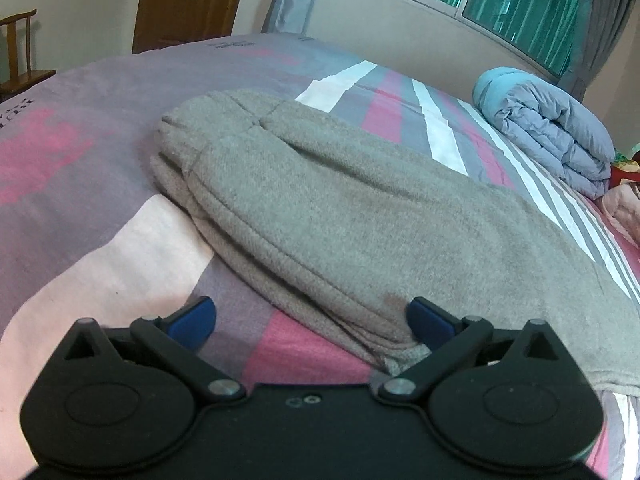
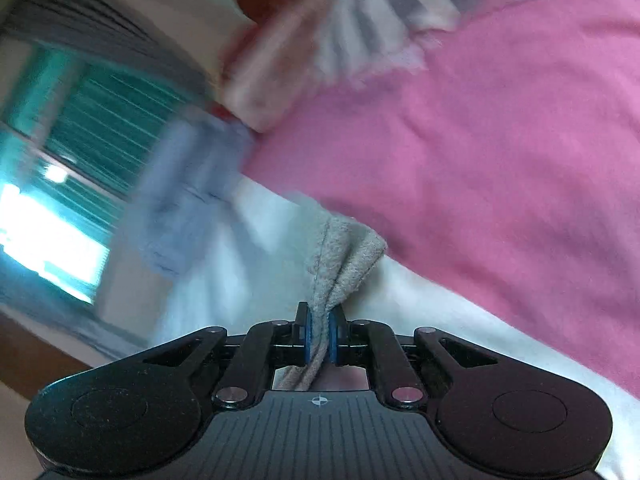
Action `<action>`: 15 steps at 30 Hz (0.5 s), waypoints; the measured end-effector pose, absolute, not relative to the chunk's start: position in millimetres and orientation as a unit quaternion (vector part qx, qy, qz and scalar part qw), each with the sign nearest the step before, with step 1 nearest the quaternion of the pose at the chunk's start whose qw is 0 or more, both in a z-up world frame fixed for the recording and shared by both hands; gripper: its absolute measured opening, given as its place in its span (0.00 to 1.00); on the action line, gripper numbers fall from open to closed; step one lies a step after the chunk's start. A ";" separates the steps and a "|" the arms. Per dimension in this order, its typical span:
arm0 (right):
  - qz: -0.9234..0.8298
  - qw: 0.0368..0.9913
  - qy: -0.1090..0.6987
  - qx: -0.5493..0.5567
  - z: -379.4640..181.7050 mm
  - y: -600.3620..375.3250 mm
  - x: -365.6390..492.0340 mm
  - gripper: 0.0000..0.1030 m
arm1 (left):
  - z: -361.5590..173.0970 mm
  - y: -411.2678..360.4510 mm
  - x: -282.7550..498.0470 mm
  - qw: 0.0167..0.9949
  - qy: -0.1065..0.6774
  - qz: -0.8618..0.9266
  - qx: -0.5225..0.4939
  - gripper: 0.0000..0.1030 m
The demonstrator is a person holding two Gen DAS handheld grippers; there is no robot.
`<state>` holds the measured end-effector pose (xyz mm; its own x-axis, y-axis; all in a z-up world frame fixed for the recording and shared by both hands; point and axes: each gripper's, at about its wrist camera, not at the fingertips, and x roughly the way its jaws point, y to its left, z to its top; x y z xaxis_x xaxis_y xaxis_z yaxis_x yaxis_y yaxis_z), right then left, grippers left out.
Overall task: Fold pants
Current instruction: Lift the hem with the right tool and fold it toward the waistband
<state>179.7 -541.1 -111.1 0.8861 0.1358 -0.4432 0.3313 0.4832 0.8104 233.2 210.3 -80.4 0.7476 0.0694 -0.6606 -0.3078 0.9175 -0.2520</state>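
Half done I'd say — the pants point(image 1: 360, 216) lie on the bed point(image 1: 100, 128) doubled lengthwise. Left gripper point(image 1: 312, 320) sits spread wide at the edge, right gripper point(image 2: 319, 336) pinches a bunched end — cross fold's left.

dark lettering is printed on the bedsheet point(image 1: 100, 92), too distorted to read.
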 end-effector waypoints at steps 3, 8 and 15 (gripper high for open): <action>-0.053 0.818 0.216 0.531 -116.1 -544.2 173.1 0.08 | -81.1 210.5 231.9 0.919 0.337 0.102 -0.176 0.95; -0.056 0.799 0.219 0.557 -118.5 -549.9 177.7 0.11 | -82.2 209.9 229.8 0.922 0.330 0.102 -0.178 0.95; -0.070 0.875 0.222 0.424 -68.3 -514.5 196.0 0.09 | -63.8 219.7 211.0 0.928 0.300 0.127 -0.178 0.92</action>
